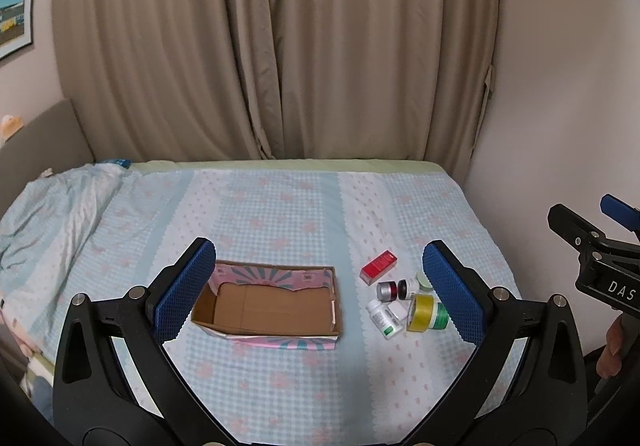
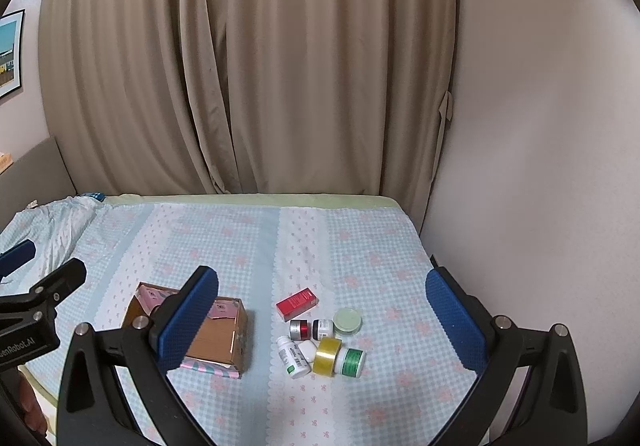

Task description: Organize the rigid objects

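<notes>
An open cardboard box [image 1: 272, 306] [image 2: 224, 342] lies on the bed, nothing inside it. To its right sits a cluster: a red carton [image 1: 379, 266] [image 2: 298, 303], a silver-red jar [image 1: 387, 291] [image 2: 301, 329], a dark small jar [image 2: 322, 328], a pale green round tin [image 2: 347, 321], a white pill bottle [image 1: 385, 317] [image 2: 293, 358], a yellow tape roll [image 1: 420, 312] [image 2: 327, 356] and a green-labelled bottle [image 2: 351, 362]. My left gripper [image 1: 316, 290] hovers open above the box. My right gripper [image 2: 322, 320] hovers open above the cluster.
The bed's checked blue sheet [image 2: 360, 254] ends at beige curtains [image 1: 280, 46] behind and a white wall [image 2: 540, 166] on the right. A rumpled duvet [image 1: 52, 214] lies at the left. A framed picture [image 1: 16, 6] hangs on the left wall.
</notes>
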The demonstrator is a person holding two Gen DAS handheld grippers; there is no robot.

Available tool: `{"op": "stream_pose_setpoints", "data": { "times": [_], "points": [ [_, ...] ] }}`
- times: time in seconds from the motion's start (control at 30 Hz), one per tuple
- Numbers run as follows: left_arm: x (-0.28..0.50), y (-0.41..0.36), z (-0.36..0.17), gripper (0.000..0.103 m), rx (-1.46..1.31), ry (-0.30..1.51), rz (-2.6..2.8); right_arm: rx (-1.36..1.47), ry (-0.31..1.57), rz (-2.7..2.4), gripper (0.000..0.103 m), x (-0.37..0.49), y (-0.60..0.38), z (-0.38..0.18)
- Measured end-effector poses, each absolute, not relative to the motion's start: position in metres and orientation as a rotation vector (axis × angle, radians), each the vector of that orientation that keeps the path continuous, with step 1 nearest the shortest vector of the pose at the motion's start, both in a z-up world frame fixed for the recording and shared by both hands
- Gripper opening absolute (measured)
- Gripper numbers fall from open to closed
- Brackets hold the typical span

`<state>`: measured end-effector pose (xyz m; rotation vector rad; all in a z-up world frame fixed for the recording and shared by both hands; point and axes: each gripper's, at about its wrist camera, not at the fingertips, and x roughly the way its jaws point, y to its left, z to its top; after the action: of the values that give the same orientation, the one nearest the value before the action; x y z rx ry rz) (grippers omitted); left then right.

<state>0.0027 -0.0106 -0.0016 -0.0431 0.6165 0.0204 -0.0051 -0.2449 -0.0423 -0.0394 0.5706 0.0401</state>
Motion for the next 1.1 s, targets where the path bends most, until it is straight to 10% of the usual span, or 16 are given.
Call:
{"op": "stream_pose_setpoints", "data": {
  "times": [1.1],
  "points": [
    [0.008,-0.019,-0.002,0.103,-0.042,0.612,-0.005,-0.013,0.574,0.045,0.103,0.006,-0.243,-0.039]
  ]
}}
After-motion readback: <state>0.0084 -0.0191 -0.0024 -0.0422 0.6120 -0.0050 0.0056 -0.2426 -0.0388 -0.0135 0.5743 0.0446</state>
